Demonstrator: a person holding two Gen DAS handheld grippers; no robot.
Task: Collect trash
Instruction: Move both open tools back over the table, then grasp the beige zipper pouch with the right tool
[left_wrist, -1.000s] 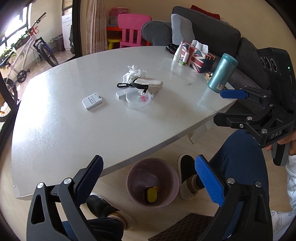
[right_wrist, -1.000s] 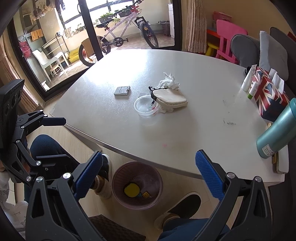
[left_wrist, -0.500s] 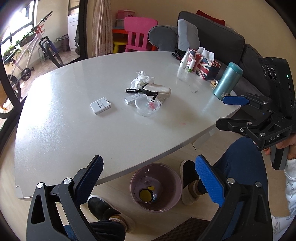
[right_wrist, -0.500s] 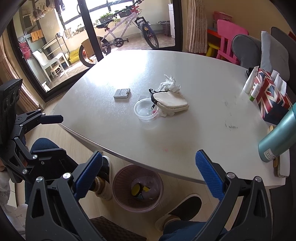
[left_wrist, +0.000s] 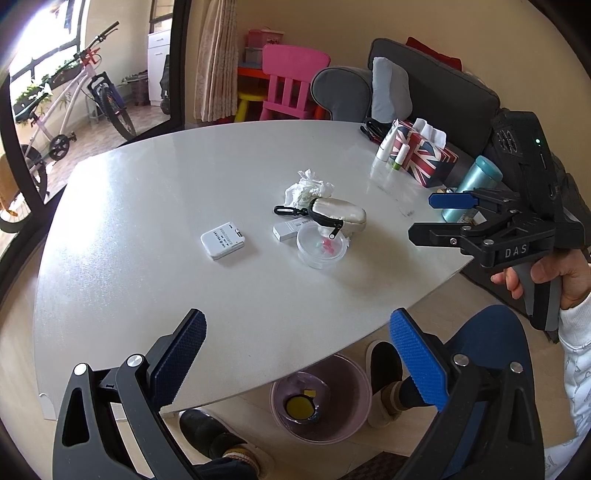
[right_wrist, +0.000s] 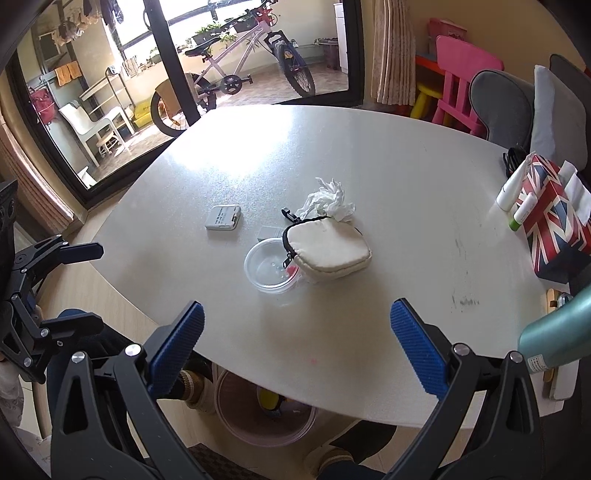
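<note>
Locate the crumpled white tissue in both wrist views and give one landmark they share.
Left wrist view: the crumpled white tissue lies a little above centre, just behind the cream zip pouch.
Right wrist view: the tissue lies near centre, again just behind the pouch.
Shared landmark: the clear plastic container in front of the pouch.

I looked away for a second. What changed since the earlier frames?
Both open, empty grippers, left gripper and right gripper, rose and advanced over the table. Nothing was grasped or released. The crumpled tissue, pouch and bin stayed put.
</note>
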